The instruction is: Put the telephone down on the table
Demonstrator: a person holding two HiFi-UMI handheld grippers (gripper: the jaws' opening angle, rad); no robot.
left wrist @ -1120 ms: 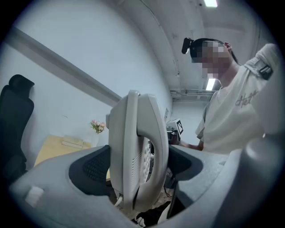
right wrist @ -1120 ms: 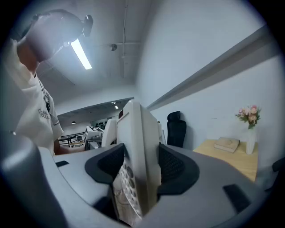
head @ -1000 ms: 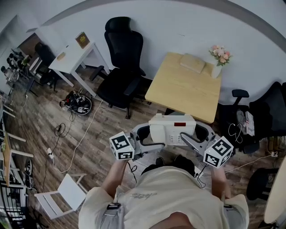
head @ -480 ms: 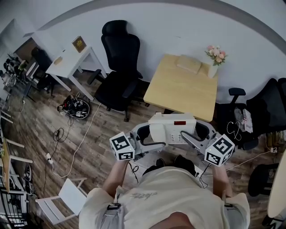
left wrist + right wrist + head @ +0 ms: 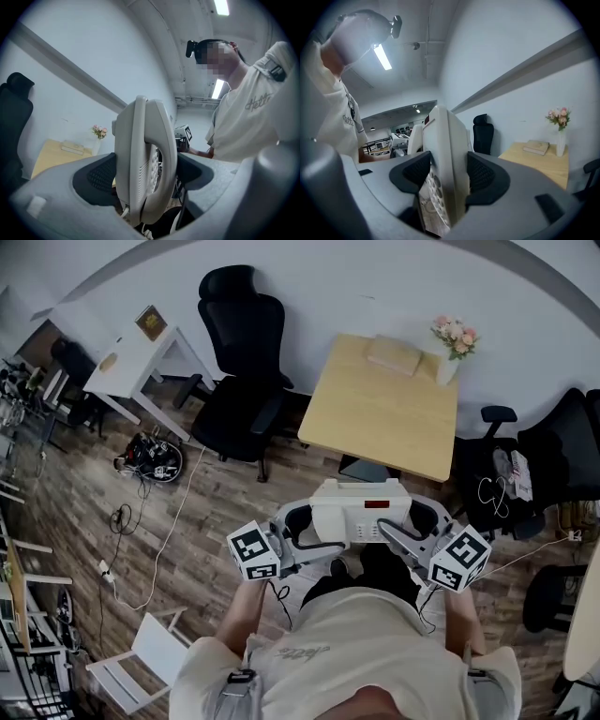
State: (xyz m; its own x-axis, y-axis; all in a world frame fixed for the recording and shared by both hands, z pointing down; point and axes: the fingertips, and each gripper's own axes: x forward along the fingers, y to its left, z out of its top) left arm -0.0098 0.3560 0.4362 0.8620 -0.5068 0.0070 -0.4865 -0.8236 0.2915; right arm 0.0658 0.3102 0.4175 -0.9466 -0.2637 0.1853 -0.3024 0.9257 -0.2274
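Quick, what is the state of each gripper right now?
Left gripper: shut on the telephone.
Right gripper: shut on the telephone too.

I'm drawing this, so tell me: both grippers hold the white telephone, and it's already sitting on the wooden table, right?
Not quite. The left gripper and right gripper do hold the white telephone, but the head view shows it held short of the wooden table, not on it.

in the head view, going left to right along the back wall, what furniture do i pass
white desk -> black office chair -> wooden table -> dark chair at the right edge
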